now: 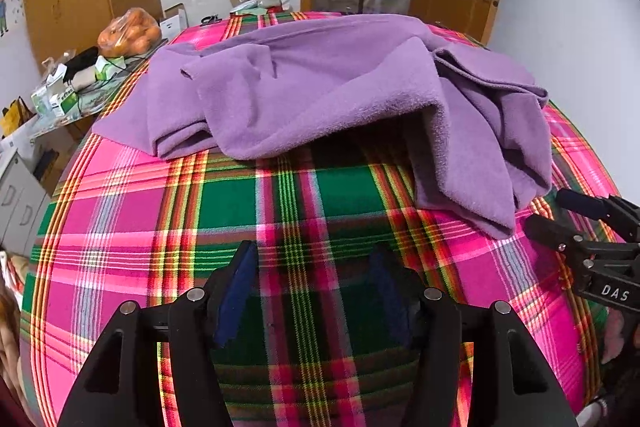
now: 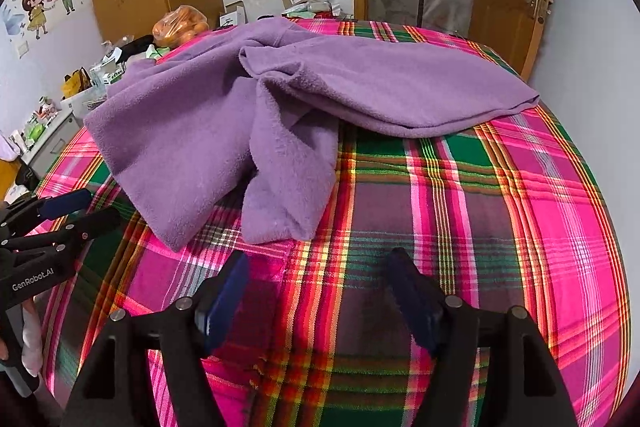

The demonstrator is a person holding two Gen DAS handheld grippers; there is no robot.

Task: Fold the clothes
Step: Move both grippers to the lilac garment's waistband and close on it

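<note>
While both tools hover over the plaid bedspread (image 1: pixel 132 211), nothing is gripped. Left gripper (image 1: pixel 312 259): fingers spread, empty, pads clear of the cloth, plaid visible between them. Purple fleece garment (image 1: pixel 320 91): crumpled, unfolded, lying on the bedspread at 12 o'clock from the left gripper, one loose flap trailing down toward 2 o'clock. Right gripper (image 2: pixel 318 263): fingers also spread, empty; the garment's nearest flap (image 2: pixel 288 187) lies just beyond its tips at 11 o'clock, not touching. Bag of oranges (image 1: pixel 129 33) sits on a cluttered side table at 10 o'clock.
</note>
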